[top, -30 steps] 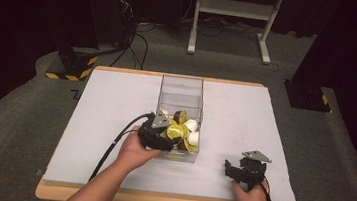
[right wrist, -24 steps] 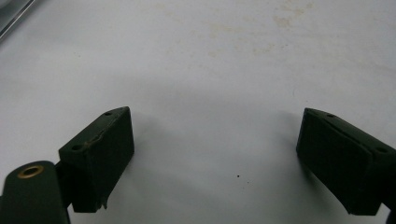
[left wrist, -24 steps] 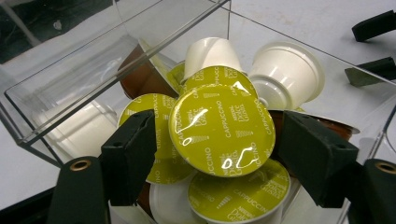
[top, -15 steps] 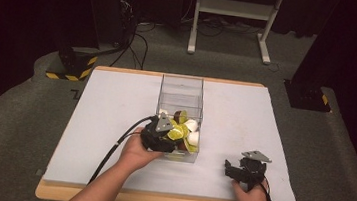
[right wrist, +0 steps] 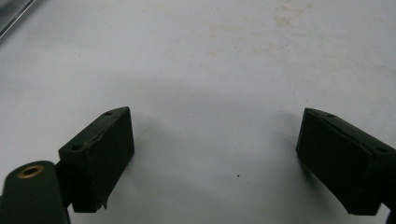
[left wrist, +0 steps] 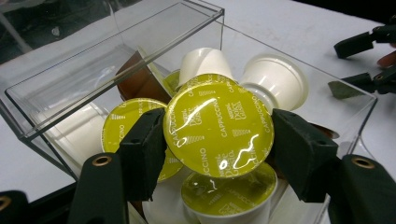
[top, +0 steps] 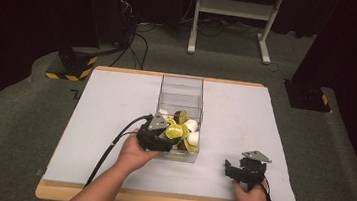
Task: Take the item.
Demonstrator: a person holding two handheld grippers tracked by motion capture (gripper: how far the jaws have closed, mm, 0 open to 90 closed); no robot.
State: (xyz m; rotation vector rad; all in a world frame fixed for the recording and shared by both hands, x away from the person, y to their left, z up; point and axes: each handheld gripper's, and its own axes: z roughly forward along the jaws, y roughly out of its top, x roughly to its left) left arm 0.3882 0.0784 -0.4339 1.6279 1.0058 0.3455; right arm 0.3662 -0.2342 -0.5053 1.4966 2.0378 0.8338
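1. My left tongs (left wrist: 219,140) have just been closing, and the capsule (left wrist: 218,125) with the yellow-green cappuccino lid now sits pinched between the two black pads, one at its 9 o'clock edge and one at its 3 o'clock edge. I judge the grasp as made, so lifting it out of the box (left wrist: 112,74) is the step that follows.
2. The capsule lies at the near end of the clear box, on top of the heap; another yellow lid (left wrist: 122,126) touches it at 9 o'clock, white cups (left wrist: 275,79) crowd it at 12 to 2 o'clock, and one more lid (left wrist: 229,186) lies under it at 6 o'clock.
3. In the high view the box (top: 182,88) stands mid-surface (top: 105,108), my left tongs (top: 165,135) at its 7 o'clock corner.
4. My right tongs (top: 232,167) rest spread and empty on the surface, well apart at 4 o'clock from the box.
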